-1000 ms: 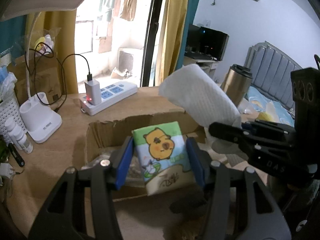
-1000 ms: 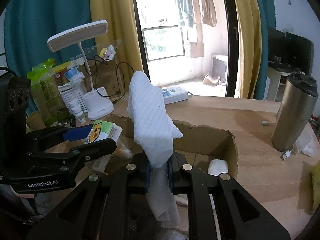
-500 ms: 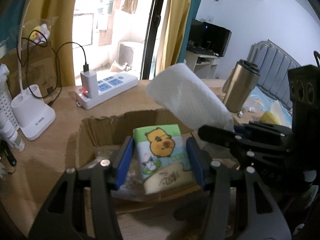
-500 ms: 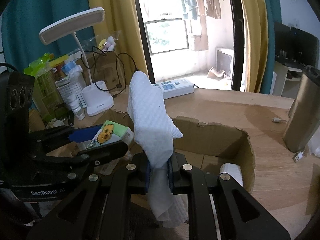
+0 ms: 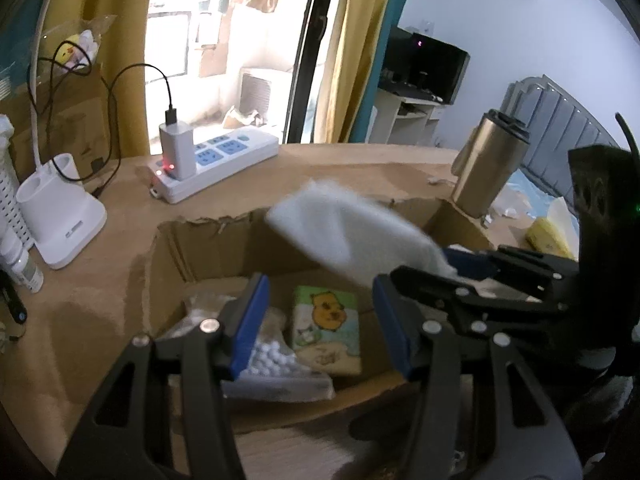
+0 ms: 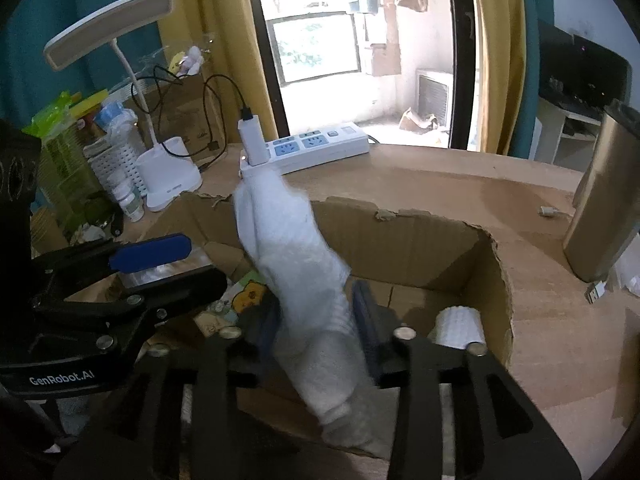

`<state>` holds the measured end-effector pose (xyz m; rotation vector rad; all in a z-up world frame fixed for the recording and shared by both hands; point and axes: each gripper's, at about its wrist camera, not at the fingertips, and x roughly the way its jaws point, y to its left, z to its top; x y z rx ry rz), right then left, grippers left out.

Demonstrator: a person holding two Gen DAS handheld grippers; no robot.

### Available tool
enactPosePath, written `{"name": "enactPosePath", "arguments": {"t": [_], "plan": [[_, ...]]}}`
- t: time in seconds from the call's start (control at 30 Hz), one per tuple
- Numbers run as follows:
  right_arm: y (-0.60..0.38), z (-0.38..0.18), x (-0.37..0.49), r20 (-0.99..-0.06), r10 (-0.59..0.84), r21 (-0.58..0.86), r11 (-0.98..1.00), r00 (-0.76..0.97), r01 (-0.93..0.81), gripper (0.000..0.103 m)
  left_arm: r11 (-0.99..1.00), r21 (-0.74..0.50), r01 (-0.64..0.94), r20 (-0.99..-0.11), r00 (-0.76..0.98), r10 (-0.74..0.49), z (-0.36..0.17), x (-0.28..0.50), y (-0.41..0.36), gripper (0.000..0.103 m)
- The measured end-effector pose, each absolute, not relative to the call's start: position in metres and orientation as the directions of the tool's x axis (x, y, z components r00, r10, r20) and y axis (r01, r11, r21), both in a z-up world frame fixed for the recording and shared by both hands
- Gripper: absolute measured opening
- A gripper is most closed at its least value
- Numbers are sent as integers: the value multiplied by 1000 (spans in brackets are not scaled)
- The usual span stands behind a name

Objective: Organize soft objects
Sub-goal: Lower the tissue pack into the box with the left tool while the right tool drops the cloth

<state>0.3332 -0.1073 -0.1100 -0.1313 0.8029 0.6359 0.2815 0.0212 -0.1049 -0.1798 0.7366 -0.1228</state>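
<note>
tissue pack (image 5: 326,326): green-blue, cartoon capybara print, lying flat on box floor
white cloth (image 6: 294,256): textured, folded, slanting up over the box, lower part between right fingers
cardboard box (image 5: 192,248): open-topped, torn rim, on surface
rolled white cloth (image 6: 458,326): in box's right corner

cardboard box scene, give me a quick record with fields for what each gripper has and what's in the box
left gripper: open, empty, over the box
right gripper: white towel between its fingers, grip unclear from blur
cardboard box: open top, torn rim
in box: tissue pack with cartoon animal, flat on the bottom; bubble wrap beside it; rolled white cloth in the right corner
beside box: metal tumbler, power strip
</note>
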Motion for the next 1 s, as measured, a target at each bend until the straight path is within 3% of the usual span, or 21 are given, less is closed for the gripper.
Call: {"name": "enactPosePath", "arguments": {"t": [0.13, 0.37, 0.57, 1.0], "plan": [[-110, -108, 334, -707, 473, 130, 817, 526, -561, 49, 978, -205, 40, -650, 742, -166, -102, 277, 24, 57], [-118, -102, 331, -699, 455, 129, 840, 552, -527, 52, 979, -202, 36, -638, 753, -159, -95, 267, 25, 61], [-140, -85, 326, -646, 451, 167, 870, 615, -463, 58, 979, -200, 42, -626, 763, -161, -87, 258, 24, 63], [-143, -67, 301, -616, 462, 149, 864, 638, -481, 58, 980, -192, 42, -597, 788, -151, -71, 233, 23, 64]]}}
